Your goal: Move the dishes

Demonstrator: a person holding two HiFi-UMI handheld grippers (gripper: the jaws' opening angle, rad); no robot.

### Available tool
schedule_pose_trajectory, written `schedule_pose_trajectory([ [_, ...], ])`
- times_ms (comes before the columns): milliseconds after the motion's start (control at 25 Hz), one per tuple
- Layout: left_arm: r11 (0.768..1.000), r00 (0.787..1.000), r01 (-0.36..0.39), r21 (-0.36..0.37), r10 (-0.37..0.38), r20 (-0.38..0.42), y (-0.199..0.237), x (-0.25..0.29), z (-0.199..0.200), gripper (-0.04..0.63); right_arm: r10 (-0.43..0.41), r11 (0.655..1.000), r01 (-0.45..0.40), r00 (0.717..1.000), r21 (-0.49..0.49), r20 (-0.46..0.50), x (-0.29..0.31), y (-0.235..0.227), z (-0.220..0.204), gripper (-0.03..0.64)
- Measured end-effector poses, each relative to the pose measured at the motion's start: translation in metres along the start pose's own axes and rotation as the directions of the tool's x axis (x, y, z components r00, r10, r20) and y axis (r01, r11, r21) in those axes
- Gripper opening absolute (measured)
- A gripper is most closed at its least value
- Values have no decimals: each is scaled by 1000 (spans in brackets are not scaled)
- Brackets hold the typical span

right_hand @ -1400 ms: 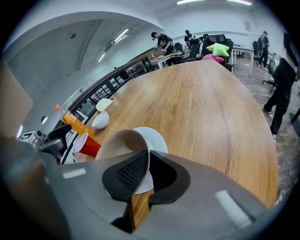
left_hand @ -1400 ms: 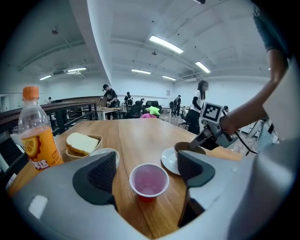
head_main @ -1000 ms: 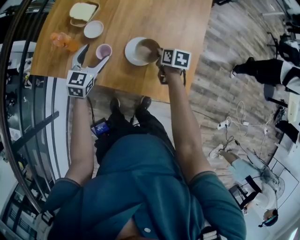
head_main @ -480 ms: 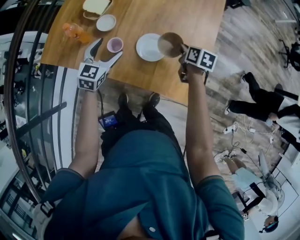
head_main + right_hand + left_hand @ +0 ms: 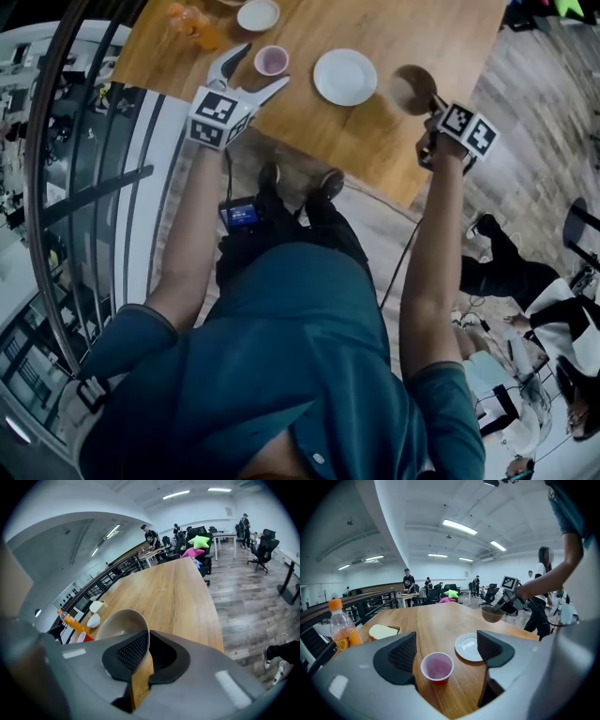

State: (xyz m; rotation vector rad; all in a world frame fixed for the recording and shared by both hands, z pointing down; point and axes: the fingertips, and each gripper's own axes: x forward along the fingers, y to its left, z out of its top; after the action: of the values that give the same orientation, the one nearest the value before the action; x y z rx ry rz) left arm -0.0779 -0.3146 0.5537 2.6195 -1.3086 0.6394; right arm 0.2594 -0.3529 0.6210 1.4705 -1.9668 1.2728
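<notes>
On the table [image 5: 375, 141] we list: a bottle [image 5: 192, 23] at far left; our left gripper [image 5: 446, 652], jaws wide apart, a cup [image 5: 272, 61] standing between them; a plate [image 5: 345, 76] just beside the cup; a bowl [image 5: 411, 90], raised near the table's right edge, its rim clamped by our right gripper [image 5: 147, 651].

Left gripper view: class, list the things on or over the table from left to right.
bottle → bread → cup → plate → bowl, held up by the right gripper.
</notes>
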Motion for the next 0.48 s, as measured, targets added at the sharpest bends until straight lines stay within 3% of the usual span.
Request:
schedule_pose_trajectory([
  [480, 1000, 1000, 7, 19, -7, -7, -12, 0, 0, 403, -103, 992, 108, 992, 70, -73, 7, -71, -32, 25],
])
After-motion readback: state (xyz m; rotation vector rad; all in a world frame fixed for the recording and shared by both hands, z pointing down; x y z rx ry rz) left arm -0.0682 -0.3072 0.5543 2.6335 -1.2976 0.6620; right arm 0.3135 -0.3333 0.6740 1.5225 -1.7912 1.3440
